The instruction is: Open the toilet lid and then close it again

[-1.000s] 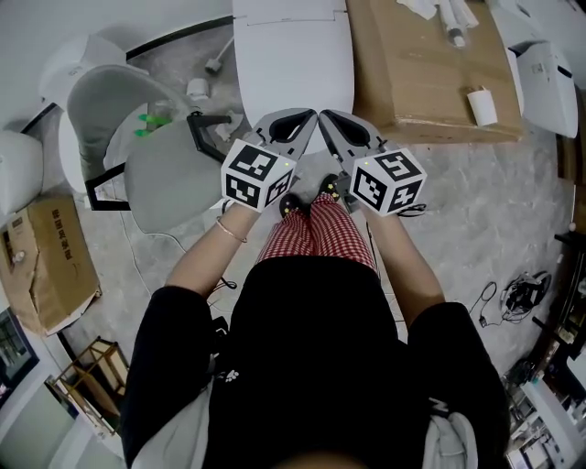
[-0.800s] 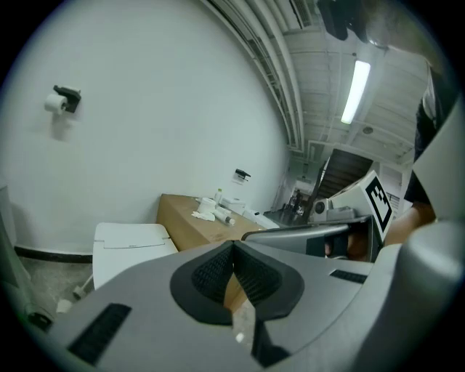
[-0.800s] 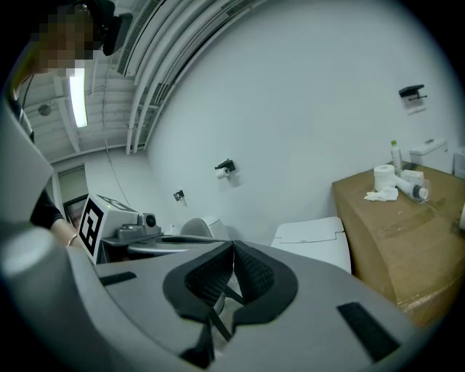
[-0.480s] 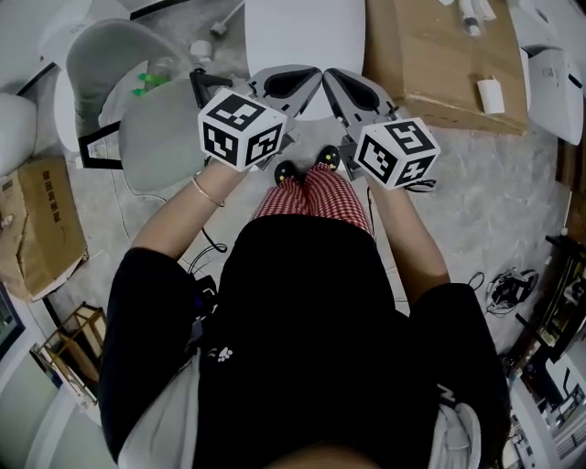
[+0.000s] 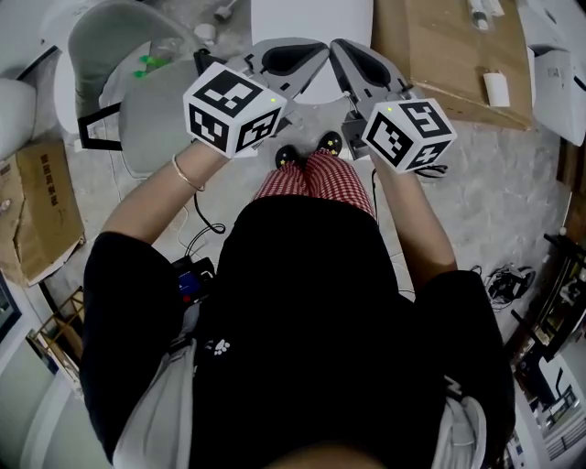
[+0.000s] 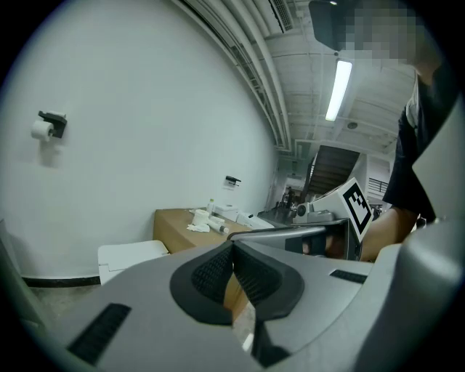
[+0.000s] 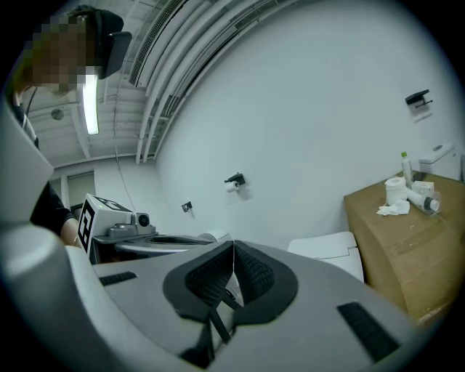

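Note:
The white toilet (image 5: 311,18) sits at the top edge of the head view with its lid lying flat and shut. My left gripper (image 5: 319,48) and right gripper (image 5: 335,46) hover side by side in front of it, tips almost meeting, above the person's red checked trousers. Both are shut with nothing between the pads. In the left gripper view the left gripper (image 6: 232,244) points over the toilet's white top (image 6: 134,254). The right gripper (image 7: 234,247) aims past the toilet (image 7: 327,251) at the white wall. Neither gripper touches the toilet.
A cardboard box (image 5: 439,55) with rolls and bottles stands right of the toilet. A grey chair (image 5: 137,101) is at the left, another box (image 5: 37,211) farther left. Cables (image 5: 513,275) lie on the floor at the right. A paper-roll holder (image 7: 234,182) hangs on the wall.
Both grippers have risen and drawn nearer the head camera. The toilet has slid toward the top edge of the head view. The jaws stay shut and the lid has not moved.

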Tool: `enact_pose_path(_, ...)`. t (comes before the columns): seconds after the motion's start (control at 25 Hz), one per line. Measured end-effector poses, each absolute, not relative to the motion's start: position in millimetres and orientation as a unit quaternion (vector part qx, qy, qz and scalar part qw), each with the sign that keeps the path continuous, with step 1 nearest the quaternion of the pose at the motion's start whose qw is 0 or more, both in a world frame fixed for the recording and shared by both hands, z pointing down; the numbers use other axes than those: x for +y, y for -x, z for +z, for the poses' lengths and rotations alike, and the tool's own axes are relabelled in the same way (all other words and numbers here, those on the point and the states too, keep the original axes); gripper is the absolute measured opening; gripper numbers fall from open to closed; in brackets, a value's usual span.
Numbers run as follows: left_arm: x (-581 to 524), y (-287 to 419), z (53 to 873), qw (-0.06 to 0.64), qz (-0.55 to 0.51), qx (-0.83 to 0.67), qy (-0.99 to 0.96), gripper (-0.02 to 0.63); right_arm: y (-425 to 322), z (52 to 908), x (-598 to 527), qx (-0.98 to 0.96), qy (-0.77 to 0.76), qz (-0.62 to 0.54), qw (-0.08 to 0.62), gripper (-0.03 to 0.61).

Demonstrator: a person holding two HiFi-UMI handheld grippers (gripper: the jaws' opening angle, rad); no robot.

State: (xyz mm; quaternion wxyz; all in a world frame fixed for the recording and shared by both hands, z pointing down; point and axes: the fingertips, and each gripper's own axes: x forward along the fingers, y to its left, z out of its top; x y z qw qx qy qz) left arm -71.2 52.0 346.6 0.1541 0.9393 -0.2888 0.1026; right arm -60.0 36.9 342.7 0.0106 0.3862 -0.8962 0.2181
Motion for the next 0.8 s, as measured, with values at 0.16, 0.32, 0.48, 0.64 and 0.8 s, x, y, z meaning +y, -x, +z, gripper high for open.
enact_pose_path(0.16,53,77,340,0.153,0.109,-0.282,-0.941,0.005,63,329,37,-0.892,-0.394,0.222,-0.019,0.021)
enact_pose_path(0.32,48,83,331,0.16,0.103,-0.281,-0.941,0.005,69,321,35,-0.892,-0.393,0.22,-0.027,0.021)
enact_pose_path(0.48,46,90,322,0.149,0.107,-0.276,-0.943,0.005,76,316,32,-0.896,-0.387,0.217,-0.03,0.021)
enact_pose_path(0.64,44,94,315,0.147,0.11,-0.274,-0.944,0.005,81,308,30,-0.899,-0.382,0.211,-0.035,0.021)
enact_pose_path(0.8,41,94,304,0.14,0.105,-0.277,-0.945,0.005,81,298,26,-0.902,-0.38,0.203,-0.039,0.021)
